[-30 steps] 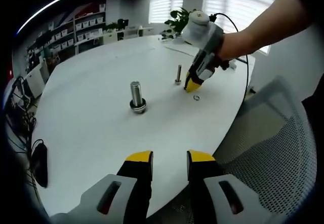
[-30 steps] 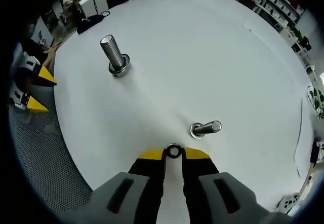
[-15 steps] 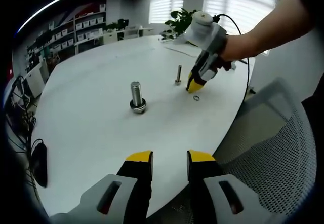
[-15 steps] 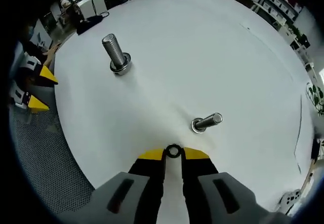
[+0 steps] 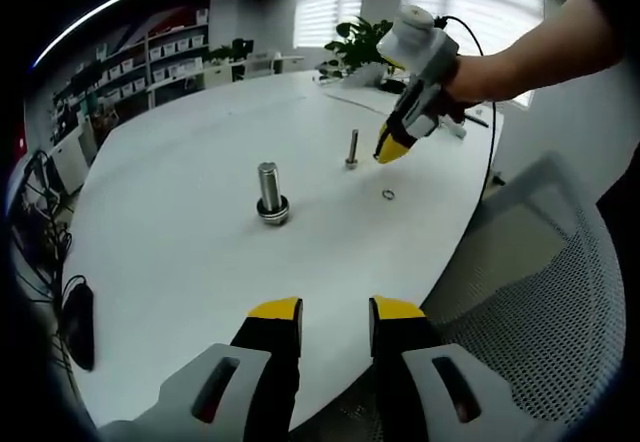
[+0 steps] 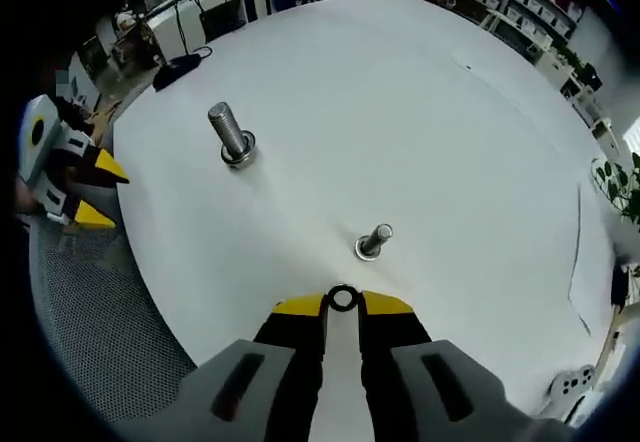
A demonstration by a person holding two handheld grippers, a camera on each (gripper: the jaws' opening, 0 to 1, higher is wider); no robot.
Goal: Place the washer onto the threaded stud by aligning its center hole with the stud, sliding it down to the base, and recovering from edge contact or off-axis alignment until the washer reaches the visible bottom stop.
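A thin threaded stud [image 5: 352,148] [image 6: 373,242] stands upright on the white table [image 5: 180,222]. A thicker bolt [image 5: 270,192] [image 6: 232,134] with a ring at its base stands to its left. My right gripper [image 6: 343,300] [image 5: 390,152] is shut on a small washer [image 6: 343,299] at its tips. It hovers above the table, just to the near side of the thin stud. A second small ring [image 5: 388,195] lies flat on the table below it. My left gripper [image 5: 335,312] [image 6: 95,192] is open and holds nothing, over the table's near edge.
A mesh office chair [image 5: 540,292] stands by the table's edge on the right of the left gripper view. A dark object [image 5: 78,322] lies at the table's left edge. A cabled black item [image 6: 180,57] lies at the far edge, and a white object [image 6: 570,397] at the lower right.
My right gripper has risen from the table with the washer in it, so the studs look smaller in its view. The left gripper has stayed still.
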